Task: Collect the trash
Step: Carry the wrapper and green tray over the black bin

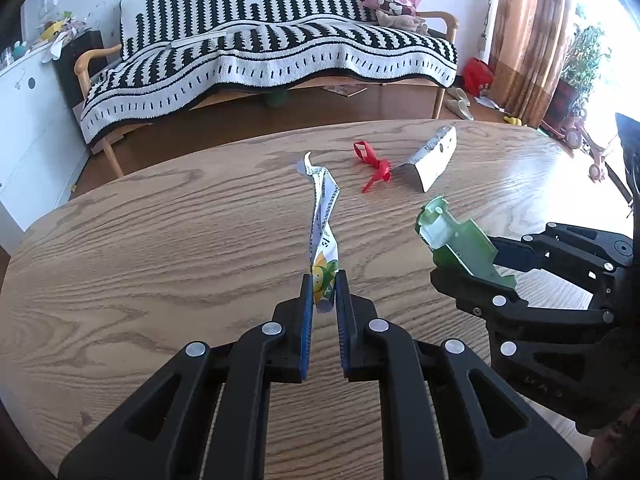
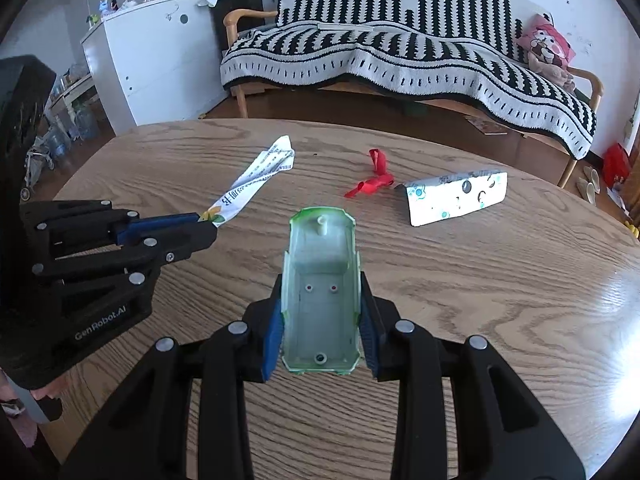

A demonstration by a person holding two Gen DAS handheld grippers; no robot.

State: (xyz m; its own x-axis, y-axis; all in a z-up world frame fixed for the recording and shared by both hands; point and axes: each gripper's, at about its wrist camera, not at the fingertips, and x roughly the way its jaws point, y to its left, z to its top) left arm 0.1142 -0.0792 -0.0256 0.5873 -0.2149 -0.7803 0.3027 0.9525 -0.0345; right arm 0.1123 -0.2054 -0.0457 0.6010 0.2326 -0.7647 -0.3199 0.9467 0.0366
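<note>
My left gripper (image 1: 323, 280) is shut on the printed end of a twisted white paper wrapper (image 1: 322, 208), which rises above the wooden table (image 1: 160, 248). The same wrapper (image 2: 256, 178) sticks out of the left gripper (image 2: 206, 218) in the right wrist view. My right gripper (image 2: 322, 284) is shut on a green plastic toy car shell (image 2: 320, 280), its hollow underside facing the camera. That shell (image 1: 456, 240) also shows in the left wrist view, clamped by the right gripper (image 1: 472, 268). A red ribbon scrap (image 2: 374, 180) and a white printed packet (image 2: 456, 196) lie on the table beyond.
The oval table's far edge (image 2: 320, 122) curves across the middle of the view. Behind it stand a sofa with a black-and-white striped blanket (image 2: 400, 52) and a white cabinet (image 2: 152, 68). A curtain (image 1: 528, 32) and plants are at the right.
</note>
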